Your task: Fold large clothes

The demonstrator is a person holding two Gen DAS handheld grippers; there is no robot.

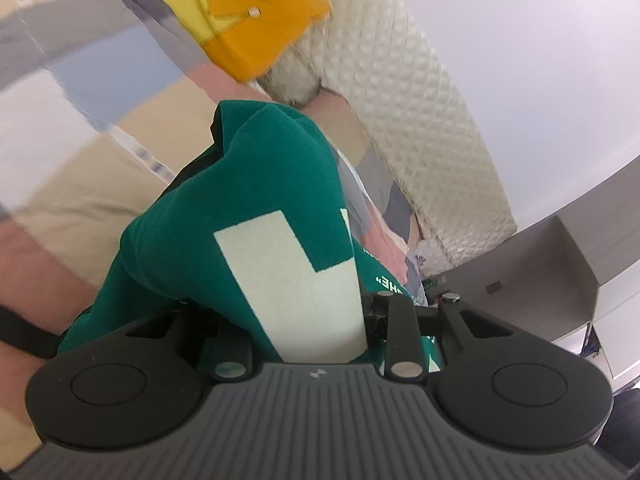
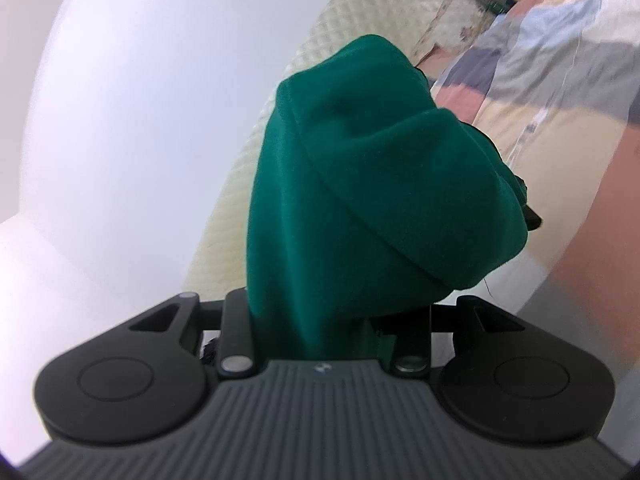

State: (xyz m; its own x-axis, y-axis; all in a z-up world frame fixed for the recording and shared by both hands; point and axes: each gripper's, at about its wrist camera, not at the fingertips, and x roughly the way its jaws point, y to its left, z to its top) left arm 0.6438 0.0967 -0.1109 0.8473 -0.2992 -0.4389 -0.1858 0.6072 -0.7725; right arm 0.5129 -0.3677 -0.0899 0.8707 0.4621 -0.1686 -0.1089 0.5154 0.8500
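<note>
Both grippers are up in the air with the green garment [image 1: 256, 208] bunched over them. The left gripper [image 1: 280, 184] has its jaws pinching the cloth, pale printed block facing the camera. The right gripper [image 2: 384, 184] pinches another thick fold of the same garment [image 2: 372, 184], fingers buried in fabric. Below lies the patchwork bedspread [image 1: 100, 184], with a yellow cushion [image 1: 248, 24] near the quilted headboard [image 1: 420, 120].

The garment [image 1: 256, 216] hangs over my left tongs [image 1: 288, 184] and hides their tips; it also drapes my right tongs [image 2: 360, 184]. Under it lies the bed cover [image 1: 80, 168]. A folded shirt [image 1: 248, 20] lies on that cover, beside the quilted headboard [image 1: 420, 120].
</note>
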